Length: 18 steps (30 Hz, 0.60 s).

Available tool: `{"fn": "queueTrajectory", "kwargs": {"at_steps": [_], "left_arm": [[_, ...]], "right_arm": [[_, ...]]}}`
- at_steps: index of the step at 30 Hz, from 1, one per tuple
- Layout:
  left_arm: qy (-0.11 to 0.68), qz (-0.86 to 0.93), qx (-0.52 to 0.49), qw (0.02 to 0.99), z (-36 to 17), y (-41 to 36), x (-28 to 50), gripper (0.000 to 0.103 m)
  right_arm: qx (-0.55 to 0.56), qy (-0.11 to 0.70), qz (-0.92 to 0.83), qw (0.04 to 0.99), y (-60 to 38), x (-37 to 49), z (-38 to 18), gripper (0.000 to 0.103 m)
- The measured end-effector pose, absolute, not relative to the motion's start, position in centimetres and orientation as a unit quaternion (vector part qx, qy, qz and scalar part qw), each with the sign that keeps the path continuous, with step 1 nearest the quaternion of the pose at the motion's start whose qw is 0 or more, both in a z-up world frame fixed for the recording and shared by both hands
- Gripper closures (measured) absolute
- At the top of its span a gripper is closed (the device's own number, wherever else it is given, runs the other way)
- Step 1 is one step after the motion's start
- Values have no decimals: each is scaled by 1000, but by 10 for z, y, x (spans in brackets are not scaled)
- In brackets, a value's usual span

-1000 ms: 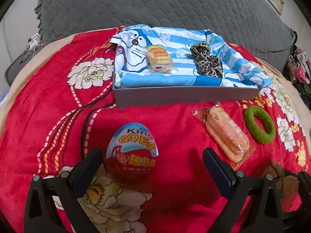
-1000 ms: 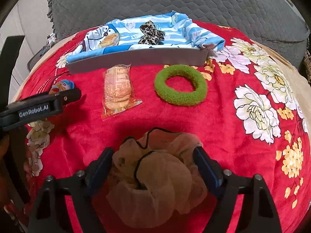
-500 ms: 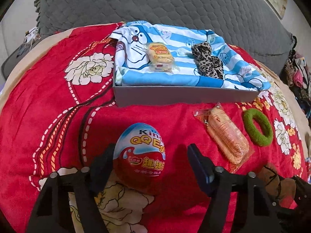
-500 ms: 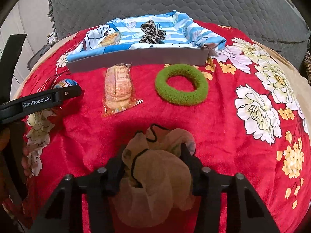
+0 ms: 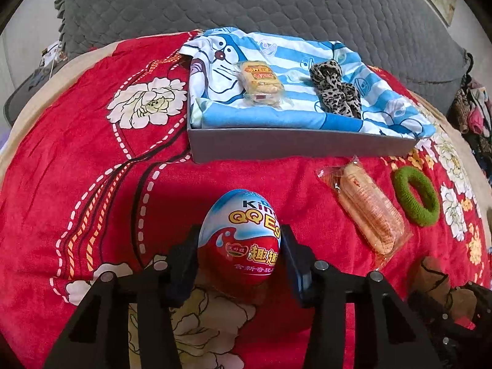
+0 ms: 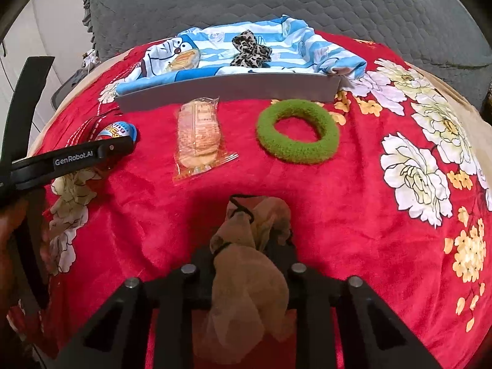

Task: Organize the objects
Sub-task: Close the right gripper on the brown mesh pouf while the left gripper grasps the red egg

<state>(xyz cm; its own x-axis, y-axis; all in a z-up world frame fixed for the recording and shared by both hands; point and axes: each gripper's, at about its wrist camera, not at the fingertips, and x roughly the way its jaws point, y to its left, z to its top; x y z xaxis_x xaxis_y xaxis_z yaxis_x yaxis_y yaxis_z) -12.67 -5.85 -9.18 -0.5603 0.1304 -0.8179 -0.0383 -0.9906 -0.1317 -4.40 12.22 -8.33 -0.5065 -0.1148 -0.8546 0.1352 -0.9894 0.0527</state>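
A red and blue chocolate egg (image 5: 240,240) stands on the red flowered blanket (image 5: 92,153). My left gripper (image 5: 240,233) is closing and its pads press the egg's two sides. In the right wrist view a beige scrunchie (image 6: 249,283) is bunched between the closing jaws of my right gripper (image 6: 250,243), squeezed narrow. A grey box (image 5: 292,149) lined with blue striped cloth holds a yellow snack packet (image 5: 259,81) and a leopard scrunchie (image 5: 333,89). In front of the box lie a biscuit packet (image 6: 198,132) and a green scrunchie (image 6: 298,135).
A grey quilted cushion (image 5: 246,3) rises behind the box. Clothes are heaped at the far right (image 5: 473,107). The blanket curves down at both sides. The left gripper's finger (image 6: 77,158) crosses the left of the right wrist view, with the egg (image 6: 118,130) behind it.
Both grippers have gone from wide open to closed in: the left onto the egg's sides, the right squeezing the beige scrunchie. Neither hand has shifted.
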Motion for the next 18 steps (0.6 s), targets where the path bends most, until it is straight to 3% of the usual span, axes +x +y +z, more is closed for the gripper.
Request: {"fn": "queueTrajectory", "kwargs": {"at_steps": [6,18], "left_arm": [[-36,884,-464,48,-91,-56,-123,53],[-34,884,-464,46,-86,-57,-114,53]], "right_arm": [[495,-12,-864,91,125,-41,-82,86],[484,-23,-868,109,127,-34,-71,87]]}}
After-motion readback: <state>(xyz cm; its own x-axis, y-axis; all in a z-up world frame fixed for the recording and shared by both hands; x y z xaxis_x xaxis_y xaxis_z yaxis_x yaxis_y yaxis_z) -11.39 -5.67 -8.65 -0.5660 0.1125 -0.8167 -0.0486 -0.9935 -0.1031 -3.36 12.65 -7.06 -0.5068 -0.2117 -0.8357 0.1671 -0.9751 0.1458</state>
